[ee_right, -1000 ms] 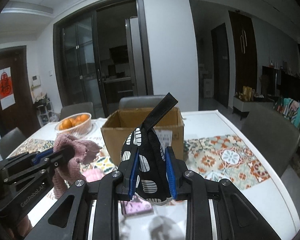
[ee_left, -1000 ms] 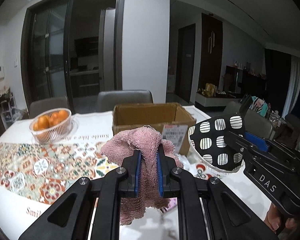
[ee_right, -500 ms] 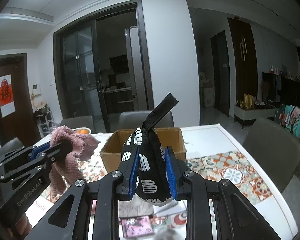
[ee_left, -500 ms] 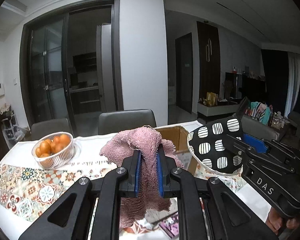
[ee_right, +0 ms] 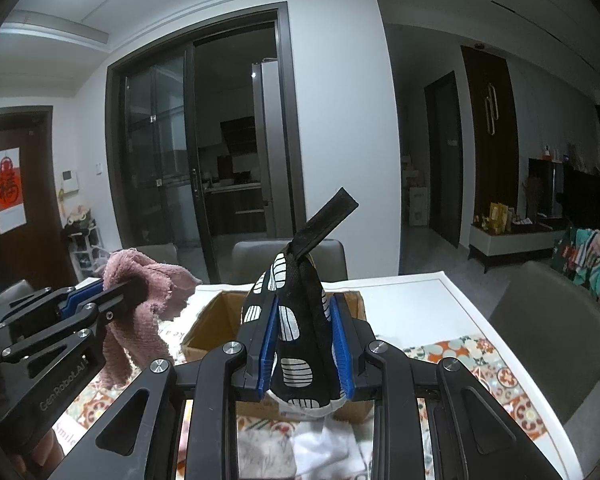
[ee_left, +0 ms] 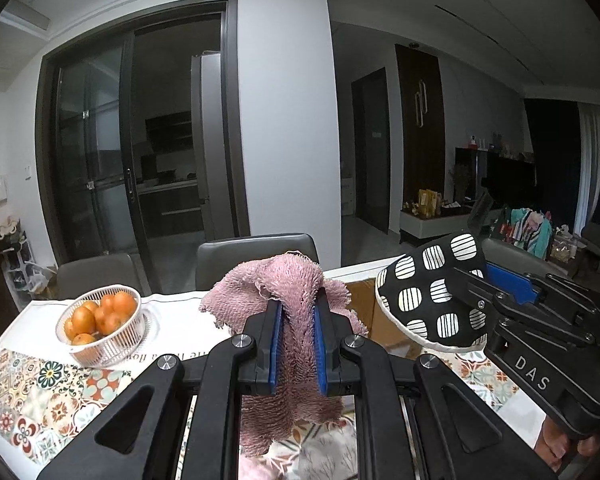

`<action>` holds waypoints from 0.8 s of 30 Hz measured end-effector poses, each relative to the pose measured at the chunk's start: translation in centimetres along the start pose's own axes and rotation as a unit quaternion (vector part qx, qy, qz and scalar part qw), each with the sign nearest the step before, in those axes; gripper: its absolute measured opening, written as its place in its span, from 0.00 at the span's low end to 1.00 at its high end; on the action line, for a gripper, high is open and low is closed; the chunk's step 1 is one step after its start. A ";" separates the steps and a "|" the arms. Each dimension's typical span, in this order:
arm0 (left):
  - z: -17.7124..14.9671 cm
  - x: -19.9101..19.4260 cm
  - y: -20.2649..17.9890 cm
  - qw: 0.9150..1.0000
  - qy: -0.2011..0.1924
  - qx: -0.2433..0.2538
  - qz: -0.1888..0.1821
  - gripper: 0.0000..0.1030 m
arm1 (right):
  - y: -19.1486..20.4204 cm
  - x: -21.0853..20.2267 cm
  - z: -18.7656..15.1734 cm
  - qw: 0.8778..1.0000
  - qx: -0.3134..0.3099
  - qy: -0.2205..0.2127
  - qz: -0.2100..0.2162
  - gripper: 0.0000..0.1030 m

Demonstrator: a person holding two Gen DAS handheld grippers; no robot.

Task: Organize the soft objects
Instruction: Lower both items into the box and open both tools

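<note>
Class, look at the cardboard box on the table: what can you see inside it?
Only bare brown inner walls of the cardboard box show. Its floor and any contents are hidden by the spotted black mitt held in front by the right tool, so whether it is empty cannot be told.

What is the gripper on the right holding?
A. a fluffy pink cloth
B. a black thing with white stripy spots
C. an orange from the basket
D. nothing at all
B: the right gripper is shut on the black mitt with white striped spots, pinched between its blue pads; the pink cloth is in the left gripper instead.
</note>
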State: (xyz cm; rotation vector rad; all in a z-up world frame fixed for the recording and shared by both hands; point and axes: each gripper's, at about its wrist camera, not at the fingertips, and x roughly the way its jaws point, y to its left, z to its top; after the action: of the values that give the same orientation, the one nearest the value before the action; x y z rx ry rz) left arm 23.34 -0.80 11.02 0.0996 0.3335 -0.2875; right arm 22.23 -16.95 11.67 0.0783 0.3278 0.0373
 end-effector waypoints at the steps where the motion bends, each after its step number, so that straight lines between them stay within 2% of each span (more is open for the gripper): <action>1: 0.1 0.6 0.1 1.000 0.001 -0.001 0.000 0.15 | -0.1 0.5 0.1 1.000 -0.001 0.002 0.000 0.26; 10: 0.4 5.0 0.4 1.000 0.013 -0.004 -0.008 0.15 | -0.8 4.4 0.2 1.000 -0.005 0.013 0.001 0.26; 24: -0.6 12.3 -0.1 0.997 0.068 -0.007 -0.021 0.15 | -2.1 11.5 -0.2 0.999 -0.011 0.050 -0.002 0.24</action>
State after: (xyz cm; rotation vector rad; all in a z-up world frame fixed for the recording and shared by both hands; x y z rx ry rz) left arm 34.28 -4.05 6.32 0.0994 0.4721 -0.3200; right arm 33.14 -18.47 7.62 0.0545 0.4283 0.0413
